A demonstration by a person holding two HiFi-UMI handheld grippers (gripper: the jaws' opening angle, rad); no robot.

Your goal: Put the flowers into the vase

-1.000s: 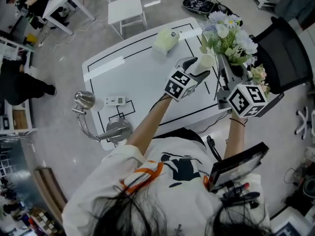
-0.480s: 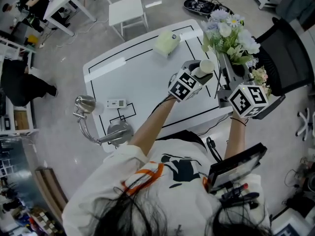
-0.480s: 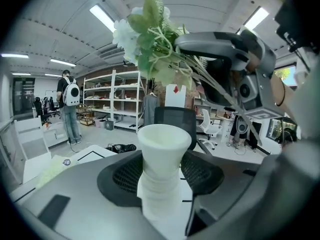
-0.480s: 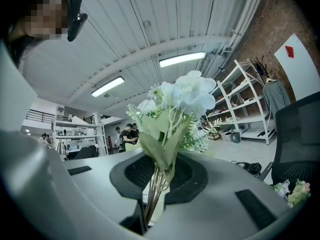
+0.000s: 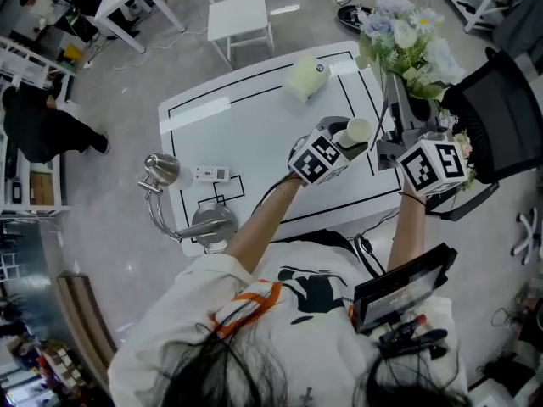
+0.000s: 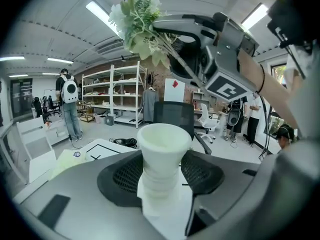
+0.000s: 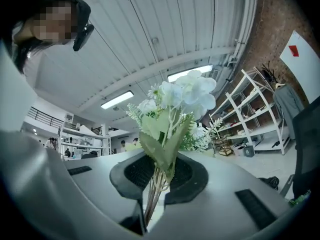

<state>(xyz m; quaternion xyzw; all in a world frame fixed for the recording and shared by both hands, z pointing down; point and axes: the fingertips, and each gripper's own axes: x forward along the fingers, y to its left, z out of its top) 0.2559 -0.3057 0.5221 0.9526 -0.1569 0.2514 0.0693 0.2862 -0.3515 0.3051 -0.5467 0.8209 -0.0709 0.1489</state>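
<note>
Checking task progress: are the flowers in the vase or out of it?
Out. The right gripper clamps the flowers by their stems, with the blooms up in the air, and the vase shows an empty mouth.

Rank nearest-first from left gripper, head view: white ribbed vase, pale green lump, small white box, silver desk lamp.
1. White ribbed vase: between left gripper's jaws, which have just been closing.
2. Pale green lump: table's far side.
3. Small white box: table's left.
4. Silver desk lamp: near-left corner.

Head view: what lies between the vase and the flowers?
Nothing. In the head view only bare table shows between the vase and the flowers.
</note>
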